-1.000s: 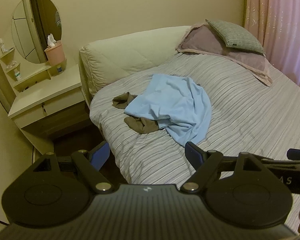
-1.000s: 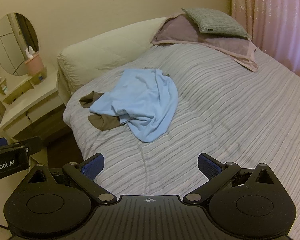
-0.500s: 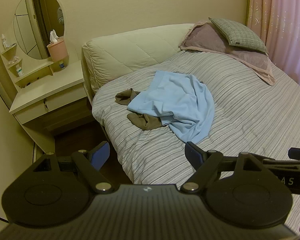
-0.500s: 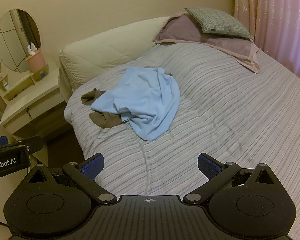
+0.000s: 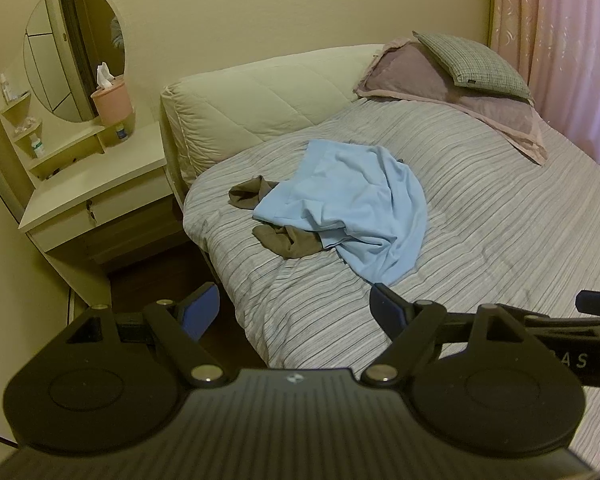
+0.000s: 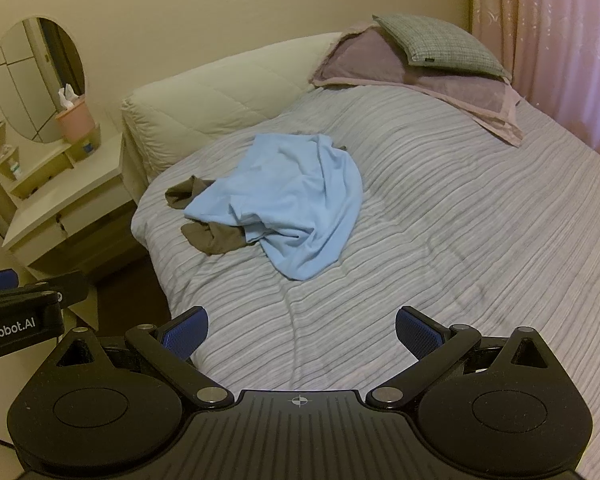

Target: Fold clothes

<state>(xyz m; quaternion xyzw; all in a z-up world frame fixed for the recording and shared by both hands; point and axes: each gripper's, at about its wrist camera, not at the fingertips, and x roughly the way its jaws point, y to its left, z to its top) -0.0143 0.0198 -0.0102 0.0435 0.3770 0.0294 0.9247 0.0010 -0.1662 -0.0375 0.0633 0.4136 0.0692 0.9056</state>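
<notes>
A crumpled light blue garment [image 5: 352, 200] [image 6: 292, 204] lies in a heap on the striped bed [image 5: 500, 220] [image 6: 460, 220], near its left side. A brown garment [image 5: 288, 240] [image 6: 216, 238] pokes out from under it on the left. My left gripper [image 5: 296, 308] hangs open over the bed's near left corner, well short of the clothes, nothing between its fingers. My right gripper [image 6: 302, 330] is open too, above the near part of the bed, empty. The right gripper's body [image 5: 560, 328] shows at the right edge of the left wrist view.
A cream headboard cushion [image 5: 268, 104] runs along the far edge. Pillows [image 5: 460, 76] [image 6: 432, 56] are stacked at the far right, by a pink curtain [image 5: 560, 48]. A dressing table [image 5: 96, 184] with a round mirror and a pink tissue holder [image 5: 111, 102] stands left of the bed.
Both views have shifted slightly, so the clothes sit a little farther off and higher in frame. Both grippers stay open. The garments have not moved.
</notes>
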